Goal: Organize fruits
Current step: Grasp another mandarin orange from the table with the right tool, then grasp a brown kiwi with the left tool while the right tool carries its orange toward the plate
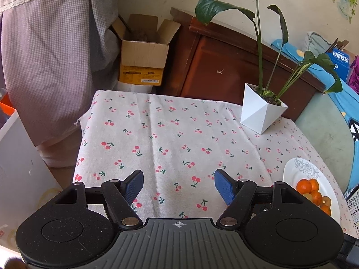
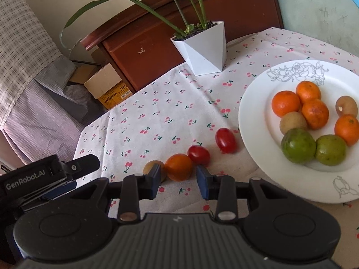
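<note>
The right gripper (image 2: 178, 179) is closest. Its fingers (image 2: 154, 180) stand a little apart, one on each side of a small orange fruit (image 2: 179, 167) on the counter (image 2: 139, 121). They are not squeezing it; I think they are lined up to pick it. A brown round fruit (image 2: 150, 165) touches it on the left. Two red tomatoes (image 2: 199, 154) lie in a row toward the white plate (image 2: 253, 121).

The loose ones probably still need to go onto the plate. It already holds four oranges (image 2: 286, 103), two green fruits (image 2: 298, 146) and two brown ones (image 2: 292, 122), packed close together.

The left gripper (image 1: 178, 186) hangs over bare cloth with its fingers (image 1: 134, 185) wide and empty, likely waiting.

Farther back stands a white plant pot (image 2: 204, 47) with soil and leaves. Beyond the counter an open cardboard box (image 1: 143, 51) sits; I cannot tell what is in it.
</note>
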A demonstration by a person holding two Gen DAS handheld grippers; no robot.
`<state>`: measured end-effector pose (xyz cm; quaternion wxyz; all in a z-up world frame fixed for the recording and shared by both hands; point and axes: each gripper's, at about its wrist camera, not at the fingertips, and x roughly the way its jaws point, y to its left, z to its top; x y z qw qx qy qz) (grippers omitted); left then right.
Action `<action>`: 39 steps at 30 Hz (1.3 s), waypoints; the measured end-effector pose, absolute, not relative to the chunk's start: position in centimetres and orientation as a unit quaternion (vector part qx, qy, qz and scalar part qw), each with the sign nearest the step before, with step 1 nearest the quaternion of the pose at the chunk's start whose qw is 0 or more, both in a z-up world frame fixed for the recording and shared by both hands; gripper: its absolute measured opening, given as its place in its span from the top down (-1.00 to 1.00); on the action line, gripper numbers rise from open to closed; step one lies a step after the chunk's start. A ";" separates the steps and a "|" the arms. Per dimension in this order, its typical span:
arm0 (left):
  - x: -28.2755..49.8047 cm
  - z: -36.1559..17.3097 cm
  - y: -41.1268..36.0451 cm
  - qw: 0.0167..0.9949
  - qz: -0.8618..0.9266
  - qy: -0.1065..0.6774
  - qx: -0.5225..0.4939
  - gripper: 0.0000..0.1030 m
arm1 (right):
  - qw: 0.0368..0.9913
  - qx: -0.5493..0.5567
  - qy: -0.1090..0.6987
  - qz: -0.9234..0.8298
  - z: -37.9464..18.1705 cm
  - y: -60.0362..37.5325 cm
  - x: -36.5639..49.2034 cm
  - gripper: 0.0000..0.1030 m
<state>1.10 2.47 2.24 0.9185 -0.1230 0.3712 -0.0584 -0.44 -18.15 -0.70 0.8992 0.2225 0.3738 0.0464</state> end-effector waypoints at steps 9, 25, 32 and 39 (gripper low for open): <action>1.1 1.7 1.9 0.916 -0.074 0.376 -0.119 -0.36 | 0.901 0.218 0.371 0.047 -0.8 -18.0 0.0 0.45; 0.3 0.5 -2.1 0.915 -0.133 0.375 -0.065 -0.33 | 0.895 0.224 0.386 0.011 0.0 -21.3 -3.7 0.45; 0.4 -0.5 -4.0 0.916 -0.149 0.369 -0.038 -0.14 | 0.890 0.234 0.391 0.003 -0.2 -22.0 -4.2 0.45; 0.7 -1.1 -5.1 0.919 -0.162 0.360 -0.026 0.35 | 0.888 0.241 0.391 0.001 -0.2 -22.5 -4.4 0.45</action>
